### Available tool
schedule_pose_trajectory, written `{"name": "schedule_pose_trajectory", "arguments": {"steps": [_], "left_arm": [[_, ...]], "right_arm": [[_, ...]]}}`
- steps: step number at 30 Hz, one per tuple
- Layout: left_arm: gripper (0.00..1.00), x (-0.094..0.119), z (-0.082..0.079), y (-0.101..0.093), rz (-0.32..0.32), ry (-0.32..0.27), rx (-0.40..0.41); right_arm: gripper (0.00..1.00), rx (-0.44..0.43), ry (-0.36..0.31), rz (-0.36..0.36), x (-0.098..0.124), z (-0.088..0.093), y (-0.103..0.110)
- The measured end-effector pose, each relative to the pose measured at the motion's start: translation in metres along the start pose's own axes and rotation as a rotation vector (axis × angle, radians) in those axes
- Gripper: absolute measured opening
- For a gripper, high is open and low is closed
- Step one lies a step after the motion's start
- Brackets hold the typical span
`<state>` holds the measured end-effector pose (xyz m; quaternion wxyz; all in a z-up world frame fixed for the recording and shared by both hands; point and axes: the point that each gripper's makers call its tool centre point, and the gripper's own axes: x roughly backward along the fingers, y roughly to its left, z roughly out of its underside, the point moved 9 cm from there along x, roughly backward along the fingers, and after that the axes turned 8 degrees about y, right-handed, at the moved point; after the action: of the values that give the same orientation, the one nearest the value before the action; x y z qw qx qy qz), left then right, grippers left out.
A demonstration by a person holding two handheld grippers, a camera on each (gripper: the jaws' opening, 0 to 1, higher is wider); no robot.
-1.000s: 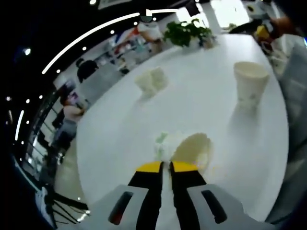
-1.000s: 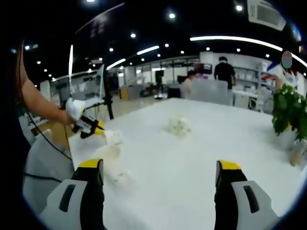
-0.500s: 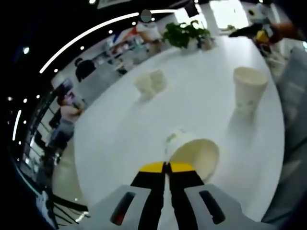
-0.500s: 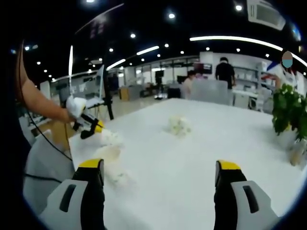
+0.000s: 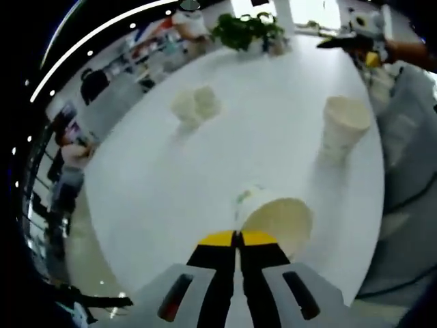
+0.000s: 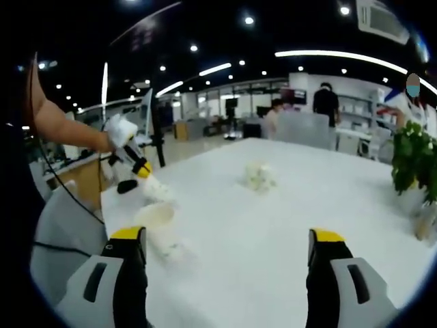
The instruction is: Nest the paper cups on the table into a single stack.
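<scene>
We are in a large open-plan office or showroom. Long strip lights [image 6: 341, 53] and round spotlights [image 6: 248, 20] run across a dark ceiling, with an air-conditioning vent [image 6: 386, 20] set into it. We stand at a big white table [image 6: 287, 219] with a potted plant [image 6: 413, 160] near its far end. Beyond it we see desks and shelving [image 6: 355, 140] along a bright back wall, a chair [image 5: 94, 83], a tripod stand [image 6: 156, 126], and several people [image 6: 326, 102] standing or sitting among the furniture. The floor is pale and glossy.
</scene>
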<state>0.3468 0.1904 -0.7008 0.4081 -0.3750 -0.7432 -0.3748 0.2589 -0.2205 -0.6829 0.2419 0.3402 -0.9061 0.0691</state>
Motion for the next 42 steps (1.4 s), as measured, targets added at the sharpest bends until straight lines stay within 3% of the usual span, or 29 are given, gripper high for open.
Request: {"name": "schedule_pose_trajectory", "arguments": {"steps": [2,10,12,17,23,28,35,39,42], "left_arm": [[0.00,0.001,-0.003,0.002,0.051,0.031,-0.009],[0.00,0.012,-0.017,0.020,0.155,0.165,-0.020],[0.00,0.016,-0.020,0.023,0.211,0.186,-0.031],[0.00,0.024,-0.029,0.036,0.227,0.261,-0.067],[0.00,0.047,-0.054,0.052,0.270,0.342,-0.113],[0.00,0.070,-0.071,0.059,0.370,0.414,-0.129],[0.00,0.092,-0.094,0.075,0.345,0.428,-0.136],[0.00,0.099,-0.097,0.080,0.334,0.490,-0.135],[0.00,0.107,-0.102,0.077,0.364,0.545,-0.155]], "right_arm": [[0.99,-0.002,0.006,-0.002,0.000,0.001,-0.001],[1.00,-0.013,0.036,0.013,0.005,0.008,-0.010],[1.00,-0.010,0.042,0.011,0.007,0.007,-0.011],[1.00,-0.011,0.035,0.010,0.007,0.006,-0.012],[1.00,-0.003,0.032,0.003,0.005,0.004,-0.009],[1.00,0.004,0.031,-0.007,0.003,0.003,-0.006],[1.00,0.003,0.027,-0.016,0.003,0.001,-0.004],[1.00,0.004,0.028,-0.016,0.004,0.001,-0.005],[1.00,0.002,0.028,-0.015,0.004,0.002,-0.006]]}}
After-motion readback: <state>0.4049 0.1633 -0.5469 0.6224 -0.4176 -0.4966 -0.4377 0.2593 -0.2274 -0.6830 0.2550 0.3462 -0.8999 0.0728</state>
